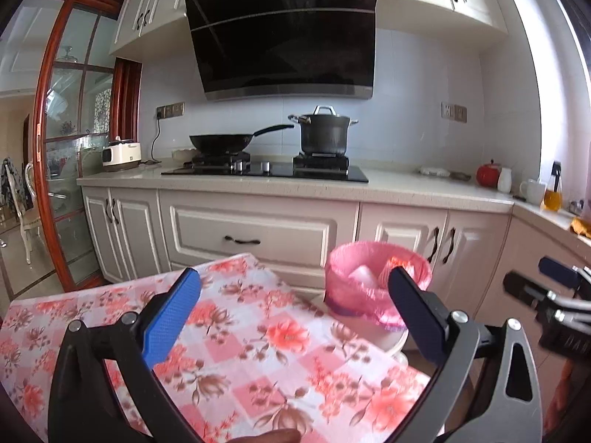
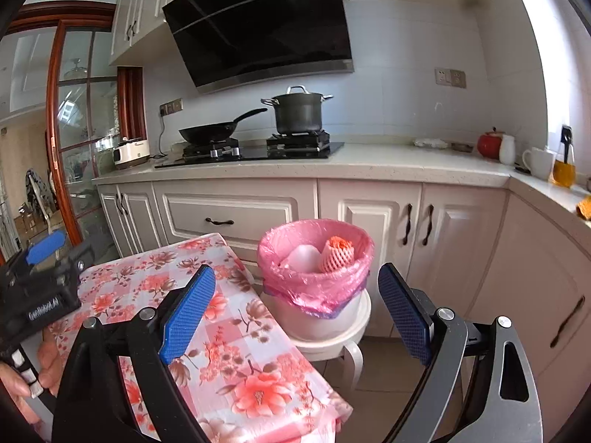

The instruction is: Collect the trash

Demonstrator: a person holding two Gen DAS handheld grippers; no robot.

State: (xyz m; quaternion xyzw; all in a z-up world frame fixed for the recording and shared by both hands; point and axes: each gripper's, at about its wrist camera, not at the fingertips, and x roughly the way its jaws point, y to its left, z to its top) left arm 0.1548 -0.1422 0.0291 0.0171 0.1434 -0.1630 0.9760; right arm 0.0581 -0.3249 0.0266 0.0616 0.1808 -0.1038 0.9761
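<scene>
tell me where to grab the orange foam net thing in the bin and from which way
Grip the foam net sleeve by its upper rounded end, coming straight down from above. It leans upright inside the pink-lined bin, against the far right wall beside a white piece, so the liner rim blocks any sideways approach. The mesh looks soft, so a light pinch across its narrow width should hold. Both grippers are open and empty.

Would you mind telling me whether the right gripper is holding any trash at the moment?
No, the right gripper is open and empty, with the pink-lined bin visible between its fingers.
</scene>
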